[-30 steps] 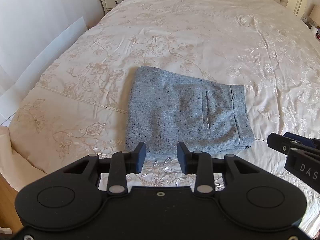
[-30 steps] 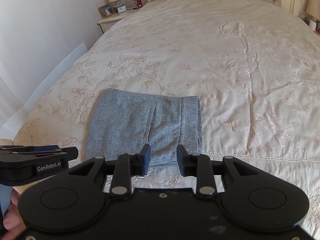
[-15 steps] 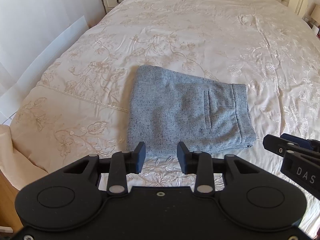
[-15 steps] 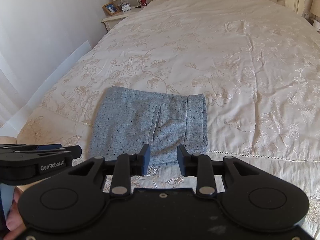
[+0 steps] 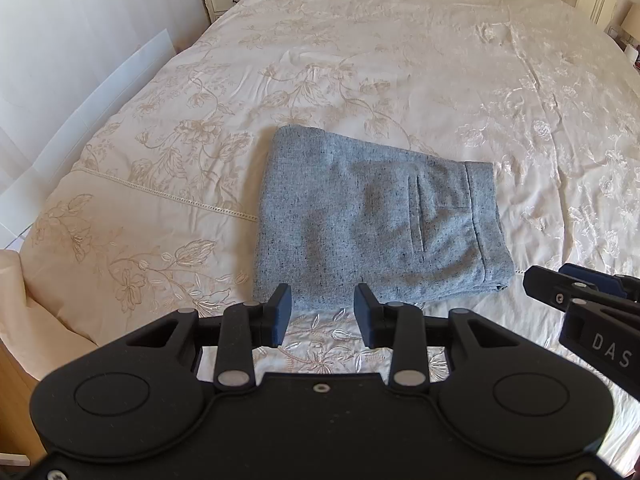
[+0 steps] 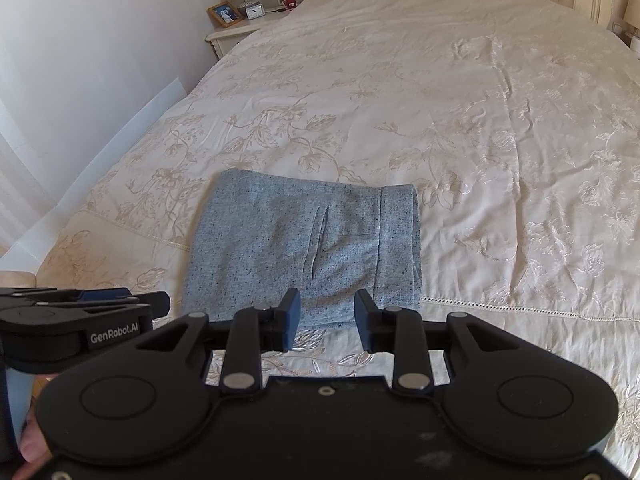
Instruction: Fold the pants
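Grey pants (image 5: pixel 376 224) folded into a compact rectangle, lying flat on the cream embroidered bedspread (image 5: pixel 360 60) near the bed's foot edge, waistband at the right end. Left gripper (image 5: pixel 322 312) hovers just short of the pants' near edge, fingers parted, holding nothing. Right gripper (image 6: pixel 327 315) beside it, same: fingers apart, empty. Nightstand (image 6: pixel 230 36) well beyond the pants, far left.

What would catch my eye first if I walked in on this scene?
A folded grey pair of pants lies flat near the foot of a big bed with a cream embroidered bedspread. Two black grippers, left gripper and right gripper, hover open just short of it, holding nothing.
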`<state>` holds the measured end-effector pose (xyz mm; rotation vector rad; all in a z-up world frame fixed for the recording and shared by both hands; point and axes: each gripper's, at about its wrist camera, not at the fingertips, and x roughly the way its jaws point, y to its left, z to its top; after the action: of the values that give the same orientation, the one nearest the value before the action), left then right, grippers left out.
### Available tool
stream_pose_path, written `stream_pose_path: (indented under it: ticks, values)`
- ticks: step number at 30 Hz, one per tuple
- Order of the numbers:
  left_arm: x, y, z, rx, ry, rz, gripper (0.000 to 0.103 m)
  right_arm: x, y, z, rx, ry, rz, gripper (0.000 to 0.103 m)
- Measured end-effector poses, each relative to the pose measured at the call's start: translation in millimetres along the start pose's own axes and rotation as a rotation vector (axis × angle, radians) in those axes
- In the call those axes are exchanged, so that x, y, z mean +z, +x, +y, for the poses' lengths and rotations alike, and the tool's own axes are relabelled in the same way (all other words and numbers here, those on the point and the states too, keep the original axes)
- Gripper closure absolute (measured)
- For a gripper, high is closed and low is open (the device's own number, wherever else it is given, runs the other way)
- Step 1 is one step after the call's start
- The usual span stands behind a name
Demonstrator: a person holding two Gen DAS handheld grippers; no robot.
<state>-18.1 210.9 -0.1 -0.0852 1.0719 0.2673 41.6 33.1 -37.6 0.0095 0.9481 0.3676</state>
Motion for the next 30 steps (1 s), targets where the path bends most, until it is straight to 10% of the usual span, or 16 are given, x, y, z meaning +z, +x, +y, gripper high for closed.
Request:
stream_pose_path:
  ticks: [30]
  values:
    - [1.1,3.3,0.3,-0.001,0.019,0.000,0.058,-3.4,1.8,-2.3,0.011,-0.010,0.014,0.071]
